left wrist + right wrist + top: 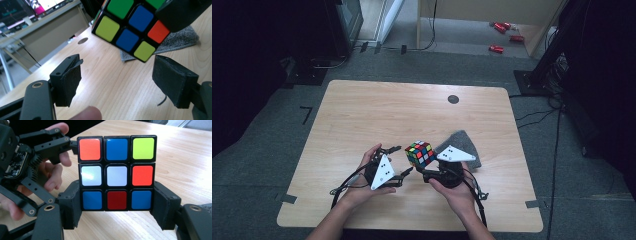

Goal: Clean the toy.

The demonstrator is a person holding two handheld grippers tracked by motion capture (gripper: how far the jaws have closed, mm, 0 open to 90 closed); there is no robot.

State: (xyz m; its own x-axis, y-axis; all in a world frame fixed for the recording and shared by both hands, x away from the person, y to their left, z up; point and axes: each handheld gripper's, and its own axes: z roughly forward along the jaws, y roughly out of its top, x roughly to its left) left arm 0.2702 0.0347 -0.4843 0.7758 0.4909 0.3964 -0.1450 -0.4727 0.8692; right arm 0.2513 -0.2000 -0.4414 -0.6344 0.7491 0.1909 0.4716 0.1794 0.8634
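Right gripper [117, 206]: jaws clamped on the bottom layer of the Rubik's cube [117, 173], held above the table [362, 115]. Left gripper [120, 80]: jaws apart, empty, just beside the cube (pads not touching). Advice: bring the left squarely onto one layer before closing; keep the right firm. Grey cloth [464, 145] behind.
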